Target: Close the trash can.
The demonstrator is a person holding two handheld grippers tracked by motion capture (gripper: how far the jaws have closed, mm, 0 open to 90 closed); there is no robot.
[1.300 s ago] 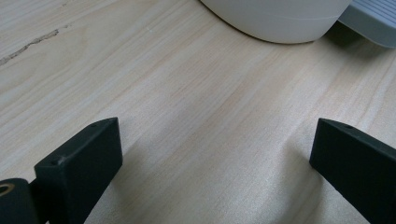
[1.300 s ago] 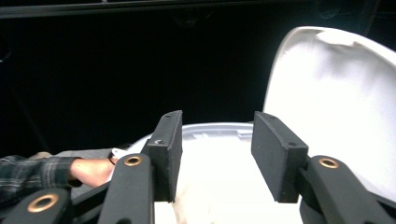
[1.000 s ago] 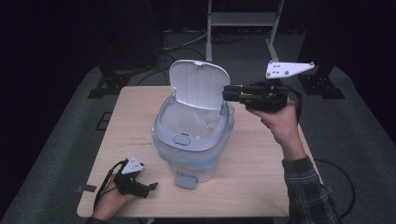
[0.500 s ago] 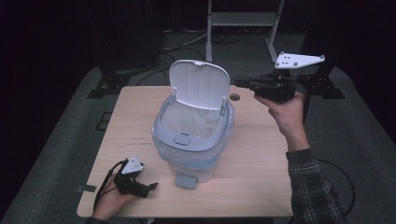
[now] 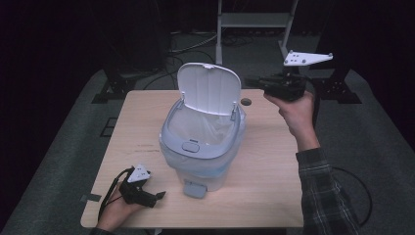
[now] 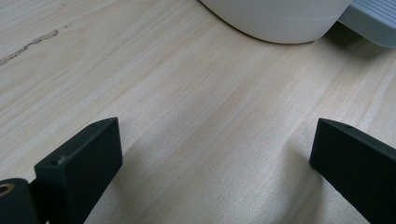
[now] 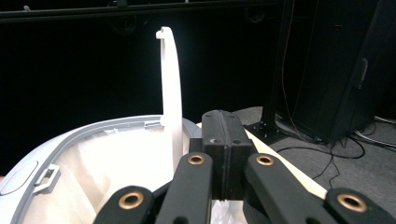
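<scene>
A pale blue-grey pedal bin (image 5: 201, 147) stands mid-table with its white lid (image 5: 208, 89) raised upright and a clear liner bag (image 5: 215, 128) inside. My right gripper (image 5: 250, 82) hovers beyond the bin's far right rim, pointing left at the lid; its jaws are shut with nothing between them (image 7: 224, 126). In the right gripper view the lid (image 7: 171, 79) stands edge-on just past the jaws, above the bin's rim (image 7: 88, 133). My left gripper (image 5: 157, 196) rests on the table (image 5: 274, 171) near the front left corner, open (image 6: 215, 140), facing the bin's base (image 6: 275, 21).
The bin's foot pedal (image 5: 194, 188) sticks out toward the table's front edge. A cable hole (image 5: 245, 102) sits in the tabletop behind the bin. A metal stand (image 5: 254, 19) and cables lie on the floor beyond the table.
My right gripper has drawn back to the right and slightly up, away from the raised lid. The left gripper and the bin have stayed put.
</scene>
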